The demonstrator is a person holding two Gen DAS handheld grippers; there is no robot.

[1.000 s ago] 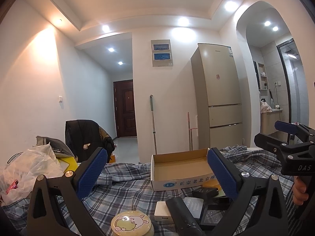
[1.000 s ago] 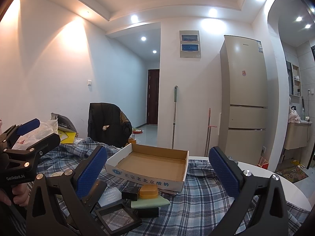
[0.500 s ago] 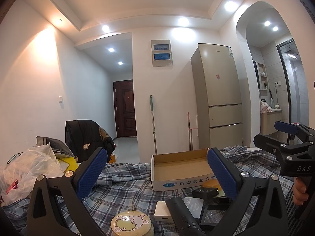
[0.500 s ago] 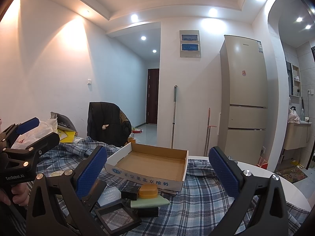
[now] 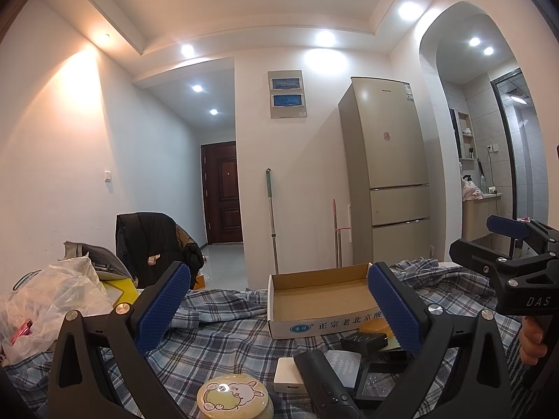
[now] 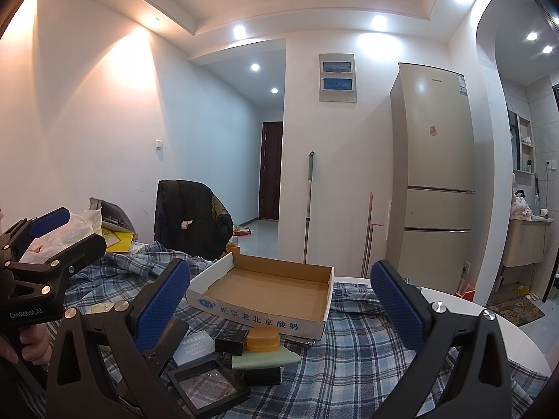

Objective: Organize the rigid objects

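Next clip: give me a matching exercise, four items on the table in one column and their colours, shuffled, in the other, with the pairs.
Items:
1. remote control
2. round tin
3. small lidded case
4. cardboard tray, inside

Colours:
A. orange
B. brown
C. black
D. pale yellow with a cartoon animal

Pairs: 1-C, 2-D, 3-A, 4-B
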